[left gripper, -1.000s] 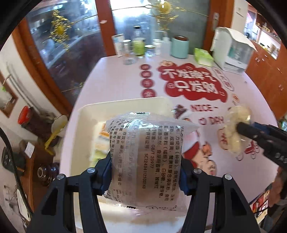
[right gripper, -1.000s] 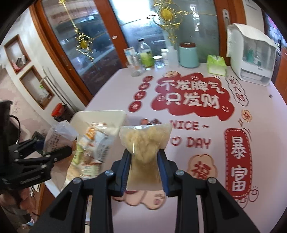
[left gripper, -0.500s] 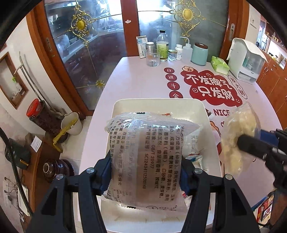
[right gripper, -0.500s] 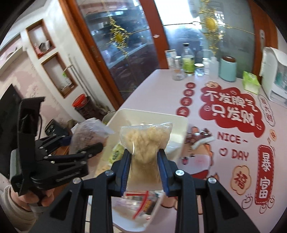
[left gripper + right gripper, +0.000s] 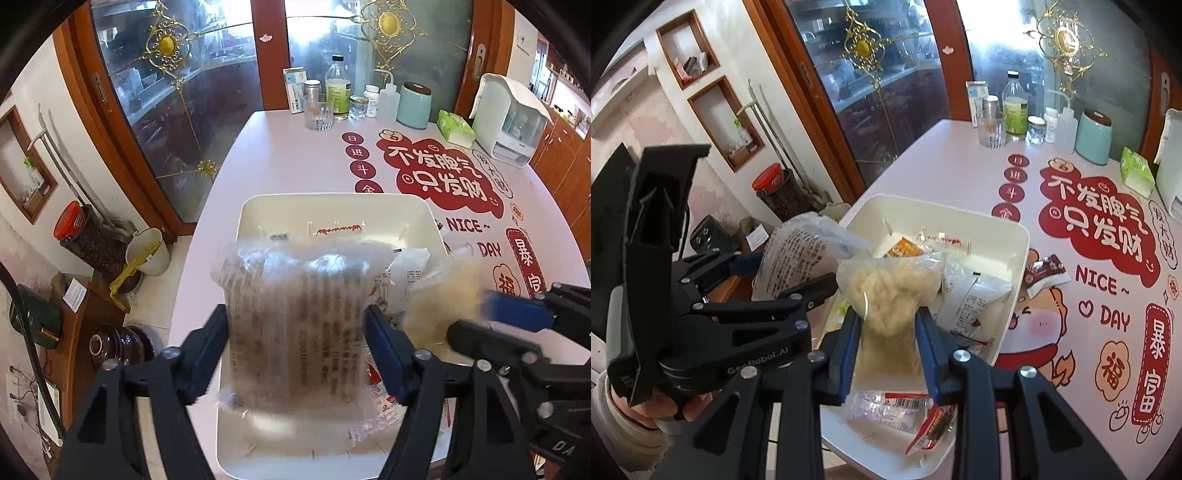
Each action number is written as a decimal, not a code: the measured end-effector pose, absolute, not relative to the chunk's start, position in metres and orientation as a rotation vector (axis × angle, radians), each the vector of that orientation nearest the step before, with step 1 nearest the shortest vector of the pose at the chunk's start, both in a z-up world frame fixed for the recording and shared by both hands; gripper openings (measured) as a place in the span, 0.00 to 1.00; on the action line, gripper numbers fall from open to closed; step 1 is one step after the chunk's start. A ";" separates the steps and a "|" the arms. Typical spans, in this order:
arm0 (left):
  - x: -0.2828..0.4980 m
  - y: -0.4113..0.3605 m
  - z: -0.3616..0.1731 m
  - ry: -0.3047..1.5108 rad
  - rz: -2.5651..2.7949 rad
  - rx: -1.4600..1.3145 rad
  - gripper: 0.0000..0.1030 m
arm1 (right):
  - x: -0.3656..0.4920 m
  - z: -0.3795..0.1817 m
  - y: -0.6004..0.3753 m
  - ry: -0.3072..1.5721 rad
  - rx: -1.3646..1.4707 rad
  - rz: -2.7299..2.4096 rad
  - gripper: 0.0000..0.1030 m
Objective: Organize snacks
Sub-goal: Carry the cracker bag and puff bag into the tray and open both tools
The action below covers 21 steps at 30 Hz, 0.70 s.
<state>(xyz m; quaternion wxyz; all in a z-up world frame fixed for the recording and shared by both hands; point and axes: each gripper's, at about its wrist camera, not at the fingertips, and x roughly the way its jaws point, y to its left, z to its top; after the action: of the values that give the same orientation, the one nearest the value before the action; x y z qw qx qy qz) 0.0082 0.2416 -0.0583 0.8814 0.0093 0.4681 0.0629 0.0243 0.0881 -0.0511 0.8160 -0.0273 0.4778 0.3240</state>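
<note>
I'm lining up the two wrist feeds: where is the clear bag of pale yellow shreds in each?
Left wrist: bag of pale yellow shreds at right, blurred, beside the right gripper.
Right wrist: centre, between the right gripper's pads.
Shared landmark: white bin beneath it.

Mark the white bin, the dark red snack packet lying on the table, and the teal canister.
white bin [image 5: 1021, 254]: right wrist view, bare right rim.
dark red snack packet [image 5: 1044, 271]: right wrist view, middle of the wrapper.
teal canister [image 5: 1093, 138]: right wrist view, middle of its side.
</note>
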 end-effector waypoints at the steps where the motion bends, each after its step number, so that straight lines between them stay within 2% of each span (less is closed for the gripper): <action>1: 0.008 0.240 -0.058 0.972 0.133 0.030 0.75 | 0.025 -0.054 0.088 1.037 -0.056 0.688 0.34; 2: 0.008 0.238 -0.058 0.972 0.134 0.039 0.84 | 0.026 -0.056 0.087 1.046 -0.051 0.685 0.36; 3: 0.008 0.236 -0.059 0.972 0.137 0.049 0.88 | 0.026 -0.058 0.086 1.057 -0.043 0.680 0.40; 7: 0.008 0.233 -0.064 0.990 0.127 0.048 0.88 | 0.025 -0.060 0.077 1.069 -0.023 0.664 0.44; 21: 0.005 0.215 -0.075 1.027 0.090 0.022 0.89 | 0.028 -0.067 0.044 1.110 0.048 0.609 0.45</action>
<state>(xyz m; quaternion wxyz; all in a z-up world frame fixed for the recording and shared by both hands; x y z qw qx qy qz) 0.0055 0.2153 -0.0753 0.8701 0.0106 0.4909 0.0433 0.0281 0.0443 -0.0674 0.8060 0.0224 0.5186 0.2846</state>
